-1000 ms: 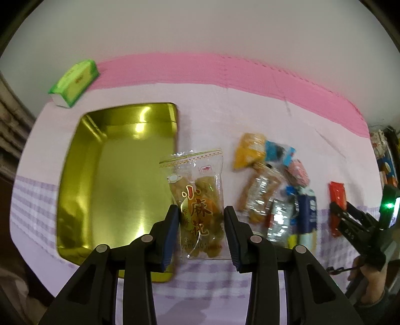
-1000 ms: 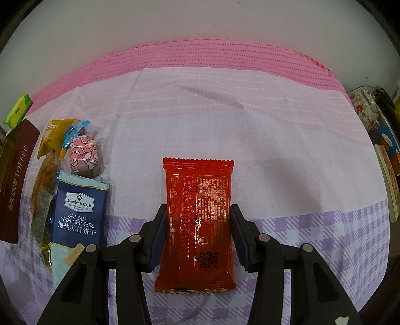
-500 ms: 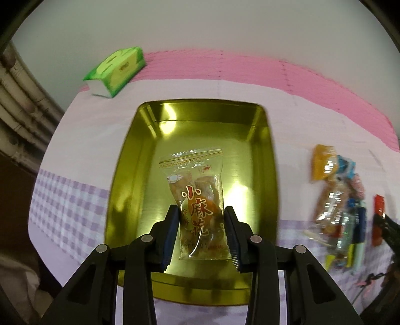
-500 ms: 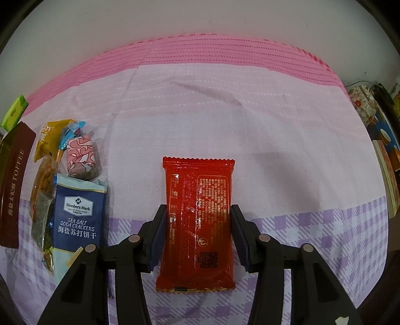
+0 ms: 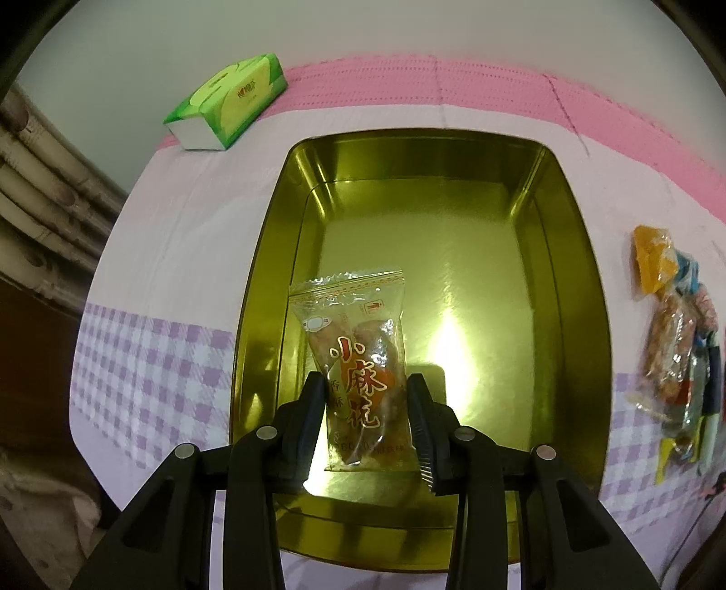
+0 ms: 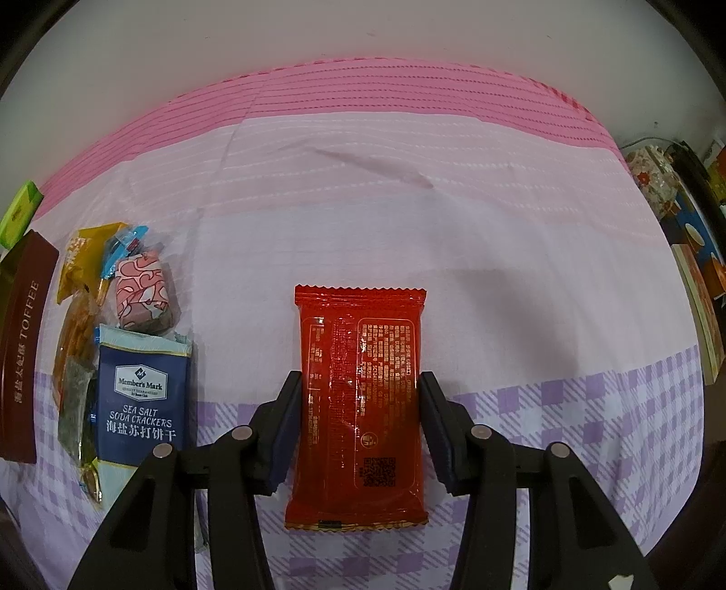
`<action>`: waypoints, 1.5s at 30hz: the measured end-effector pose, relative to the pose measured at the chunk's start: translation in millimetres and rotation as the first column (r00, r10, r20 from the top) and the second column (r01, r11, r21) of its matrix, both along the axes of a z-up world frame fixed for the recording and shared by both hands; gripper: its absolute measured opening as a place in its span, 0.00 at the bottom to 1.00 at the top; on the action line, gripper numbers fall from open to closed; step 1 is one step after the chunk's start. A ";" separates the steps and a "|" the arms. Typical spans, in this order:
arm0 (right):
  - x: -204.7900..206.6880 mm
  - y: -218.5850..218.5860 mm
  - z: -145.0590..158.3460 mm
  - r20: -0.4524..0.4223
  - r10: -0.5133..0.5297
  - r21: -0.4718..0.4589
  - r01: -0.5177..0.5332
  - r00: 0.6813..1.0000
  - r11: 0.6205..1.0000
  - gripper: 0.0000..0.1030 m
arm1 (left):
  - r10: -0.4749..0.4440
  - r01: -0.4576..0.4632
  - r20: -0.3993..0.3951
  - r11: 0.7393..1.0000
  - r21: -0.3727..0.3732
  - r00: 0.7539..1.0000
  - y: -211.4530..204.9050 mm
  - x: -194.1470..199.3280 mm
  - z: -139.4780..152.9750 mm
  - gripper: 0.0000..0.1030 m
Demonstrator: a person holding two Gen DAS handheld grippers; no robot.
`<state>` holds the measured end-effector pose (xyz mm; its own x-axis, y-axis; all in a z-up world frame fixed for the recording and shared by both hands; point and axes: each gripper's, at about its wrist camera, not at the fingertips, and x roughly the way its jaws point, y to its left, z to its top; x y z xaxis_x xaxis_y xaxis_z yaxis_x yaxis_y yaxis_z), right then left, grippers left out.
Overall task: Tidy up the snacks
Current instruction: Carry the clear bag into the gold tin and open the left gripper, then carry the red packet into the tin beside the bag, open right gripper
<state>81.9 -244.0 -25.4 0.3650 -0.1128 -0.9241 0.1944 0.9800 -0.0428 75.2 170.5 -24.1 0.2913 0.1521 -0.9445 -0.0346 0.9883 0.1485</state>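
Gold tin [image 5: 581, 290] lies under the left hand-held gripper [image 5: 367, 417], clenched on a clear snack packet [image 5: 358, 363]; early release risks a tumble, while the right hand-held gripper [image 6: 360, 422] grasps the red packet [image 6: 358, 399].

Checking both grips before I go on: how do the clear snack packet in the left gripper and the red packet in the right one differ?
The clear snack packet shows its fried pieces inside; the red packet is opaque. The clear one hangs over the gold tin; the red one is over the tablecloth. The red packet looks wider. Both are clamped by their sides.

Pale wall [image 6: 363, 31], pink-checked tablecloth [image 6: 499, 218]
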 end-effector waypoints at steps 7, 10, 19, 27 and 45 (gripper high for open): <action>-0.8 0.9 -0.5 0.002 -0.013 -0.002 0.013 1.000 1.000 0.45 | -0.017 0.017 -0.012 1.000 0.026 1.000 1.1 -4.5 -4.3 0.37; -0.9 2.0 -0.4 0.005 -0.009 -0.003 0.009 1.000 1.000 0.45 | -0.017 0.017 -0.020 0.999 0.028 1.000 3.2 -5.0 -6.7 0.37; -7.0 3.8 0.5 0.029 0.007 -0.008 -0.007 1.000 1.000 0.44 | -0.038 0.040 -0.030 0.998 0.052 0.999 2.4 -8.9 -11.4 0.37; -9.9 5.1 1.7 0.038 0.014 -0.016 -0.013 0.999 1.000 0.40 | -0.039 0.040 -0.020 0.998 0.053 0.999 2.2 -10.7 -11.6 0.37; -10.1 26.0 44.8 0.135 0.005 -0.022 -0.002 0.991 1.000 0.39 | 0.015 0.010 0.228 0.994 -0.108 0.974 19.5 -32.4 38.1 0.60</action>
<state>71.8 -218.0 19.5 0.4866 -0.1311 -0.8637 0.1965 0.9798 -0.0380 42.7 190.0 14.0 0.5007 0.0546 -0.8639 -0.0579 0.9979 0.0295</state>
